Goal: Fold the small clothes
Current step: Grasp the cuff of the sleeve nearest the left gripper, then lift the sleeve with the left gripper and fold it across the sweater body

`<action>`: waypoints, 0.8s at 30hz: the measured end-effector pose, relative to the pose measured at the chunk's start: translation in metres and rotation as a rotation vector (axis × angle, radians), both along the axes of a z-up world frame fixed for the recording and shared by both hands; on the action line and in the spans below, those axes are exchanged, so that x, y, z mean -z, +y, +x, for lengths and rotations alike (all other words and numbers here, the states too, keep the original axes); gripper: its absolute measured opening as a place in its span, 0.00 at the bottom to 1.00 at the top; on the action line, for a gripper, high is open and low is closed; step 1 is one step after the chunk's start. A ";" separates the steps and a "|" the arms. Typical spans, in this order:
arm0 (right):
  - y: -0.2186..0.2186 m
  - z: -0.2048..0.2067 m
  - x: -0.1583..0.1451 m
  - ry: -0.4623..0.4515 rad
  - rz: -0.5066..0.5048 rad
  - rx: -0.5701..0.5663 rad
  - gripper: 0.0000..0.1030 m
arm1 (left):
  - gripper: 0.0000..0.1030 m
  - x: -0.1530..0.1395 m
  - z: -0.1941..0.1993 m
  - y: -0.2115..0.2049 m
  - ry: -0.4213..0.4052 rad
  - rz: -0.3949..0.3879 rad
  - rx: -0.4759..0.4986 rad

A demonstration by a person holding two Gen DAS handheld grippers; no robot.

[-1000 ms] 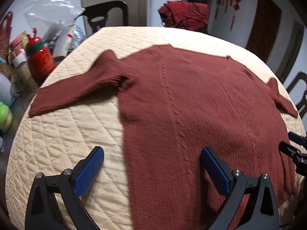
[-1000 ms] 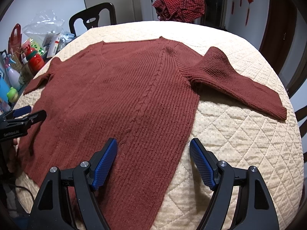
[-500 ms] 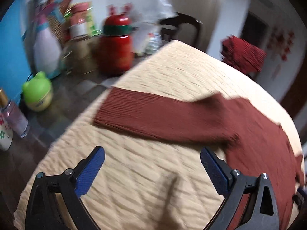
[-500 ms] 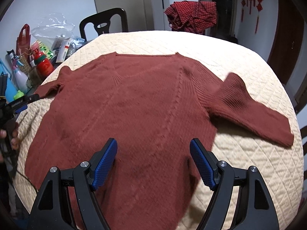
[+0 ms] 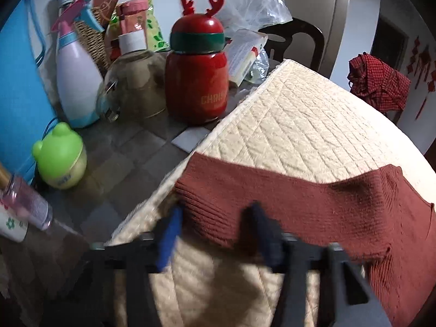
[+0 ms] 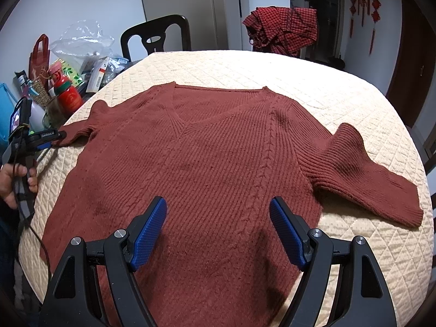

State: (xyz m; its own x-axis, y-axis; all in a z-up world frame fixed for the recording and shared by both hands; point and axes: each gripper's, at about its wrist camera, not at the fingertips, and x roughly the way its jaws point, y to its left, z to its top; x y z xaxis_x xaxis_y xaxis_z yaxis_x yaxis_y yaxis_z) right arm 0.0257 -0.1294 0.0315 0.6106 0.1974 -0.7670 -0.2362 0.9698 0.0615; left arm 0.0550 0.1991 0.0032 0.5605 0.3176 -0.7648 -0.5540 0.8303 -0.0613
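We see right gripper (image 6: pixel 218 234): black plastic frame, triangular cut-outs at 5 and 7 o'clock, silver screw heads on each arm, textured blue pads (image 6: pixel 148 234). Left gripper (image 6: pixel 58 137) at 9 o'clock in right wrist view: same black build, white lettering along finger, small lit screen on top, thin black cable trailing down past hand (image 6: pixel 16 179).

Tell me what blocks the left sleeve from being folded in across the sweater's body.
Nothing visible does. The left gripper, whose jaws have just been closing, sits at the cuff of the rust-red ribbed knit sweater. The sweater's body lies flat and bare on the cream quilted cover; the open right gripper hovers above its hem.
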 end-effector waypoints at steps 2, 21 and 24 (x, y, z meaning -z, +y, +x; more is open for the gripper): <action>-0.002 0.000 0.001 0.003 0.004 0.005 0.76 | 0.17 -0.001 0.006 0.001 -0.001 -0.016 0.019; -0.036 -0.002 -0.003 0.008 0.127 0.077 0.76 | 0.13 -0.079 0.066 -0.187 -0.238 -0.196 0.662; -0.043 0.000 -0.004 0.012 0.161 0.096 0.76 | 0.13 -0.055 0.077 -0.231 -0.166 -0.224 0.782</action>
State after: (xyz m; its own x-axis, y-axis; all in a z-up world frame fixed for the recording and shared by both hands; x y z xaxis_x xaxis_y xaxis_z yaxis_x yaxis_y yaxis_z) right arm 0.0254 -0.1720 0.0354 0.6237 0.2596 -0.7373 -0.1412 0.9651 0.2204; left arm 0.1324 -0.0322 0.0580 0.6673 -0.3608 -0.6515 0.2092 0.9304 -0.3010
